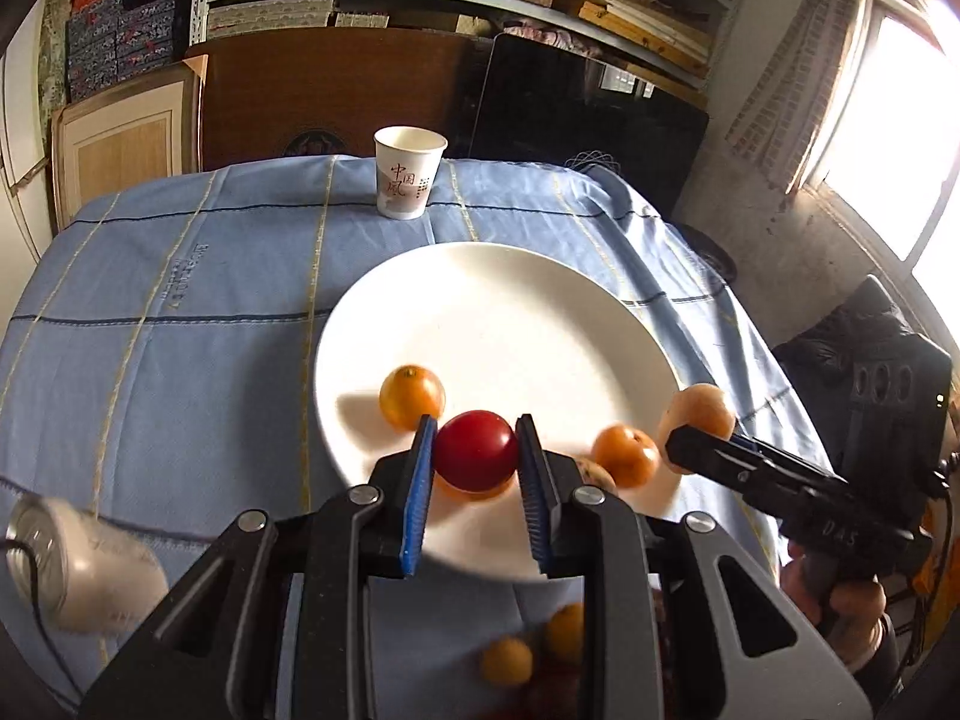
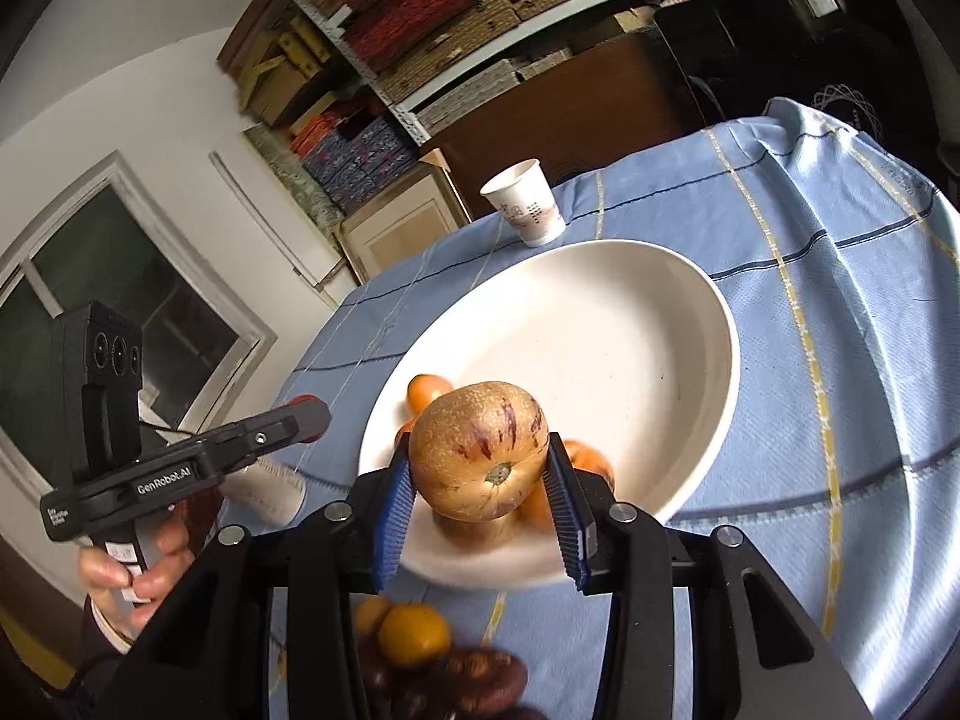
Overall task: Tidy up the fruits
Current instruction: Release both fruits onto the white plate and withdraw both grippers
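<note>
Left wrist view, left to right:
- Can [image 1: 78, 564]: lying on its side on the blue cloth [image 1: 180, 360], well left of the left gripper [image 1: 474, 450].
- Cup [image 1: 408, 171]: paper, upright, far ahead of the left gripper, beyond the plate [image 1: 540, 312].
- Orange [image 1: 412, 396]: on the plate, just ahead-left of the left fingertip.
- Left gripper: clenched on the tomato [image 1: 476, 450], blue pads against both its sides, held over the plate's near part.
- Second orange [image 1: 626, 456]: at the plate's near-right rim, right of the left gripper.
- Two small oranges [image 1: 507, 660]: blurred, on the cloth under the left gripper's body.

Right wrist view, left to right:
- Left gripper [image 2: 309, 420]: seen side-on in a hand [image 2: 141, 576], left of the right gripper [image 2: 480, 468].
- Right gripper: clenched on the melon [image 2: 480, 450], tan with purple streaks, stem end facing the camera, held over the plate's [image 2: 660, 330] near-left part above other fruit.
- Dark fruits [image 2: 456, 684] and an orange [image 2: 414, 633]: on the cloth beneath the right gripper.
</note>
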Tool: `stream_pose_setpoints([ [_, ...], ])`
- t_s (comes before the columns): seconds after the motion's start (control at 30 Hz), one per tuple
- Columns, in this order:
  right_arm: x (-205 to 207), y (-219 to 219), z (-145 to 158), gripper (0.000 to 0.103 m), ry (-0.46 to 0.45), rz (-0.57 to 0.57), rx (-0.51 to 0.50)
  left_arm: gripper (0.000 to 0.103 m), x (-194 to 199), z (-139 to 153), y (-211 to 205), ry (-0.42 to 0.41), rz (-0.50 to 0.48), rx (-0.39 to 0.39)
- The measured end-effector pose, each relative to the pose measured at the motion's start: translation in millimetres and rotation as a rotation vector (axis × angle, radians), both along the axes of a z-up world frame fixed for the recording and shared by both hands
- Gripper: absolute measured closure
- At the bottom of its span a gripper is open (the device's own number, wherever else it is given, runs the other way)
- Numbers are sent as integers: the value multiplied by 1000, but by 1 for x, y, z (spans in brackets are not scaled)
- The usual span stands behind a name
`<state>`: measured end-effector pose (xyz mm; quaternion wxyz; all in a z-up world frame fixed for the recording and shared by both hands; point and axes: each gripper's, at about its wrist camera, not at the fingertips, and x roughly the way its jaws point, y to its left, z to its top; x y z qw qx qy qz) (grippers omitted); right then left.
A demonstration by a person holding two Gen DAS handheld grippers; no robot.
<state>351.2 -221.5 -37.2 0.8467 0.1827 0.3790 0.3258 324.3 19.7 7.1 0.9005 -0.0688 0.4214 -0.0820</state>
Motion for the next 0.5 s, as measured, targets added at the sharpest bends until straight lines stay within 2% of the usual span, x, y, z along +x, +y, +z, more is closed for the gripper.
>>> stream_pose_setpoints([
  [0.17,16,6,-7,61,10,-8,-17,77,29,-20,-10,32,6,22],
  [0.47,21,11,-7,61,-5,2,-58,76,52,-35,-29,45,1,64],
  [0.5,21,11,-7,59,-4,-3,-67,70,52,-36,-30,45,6,77],
])
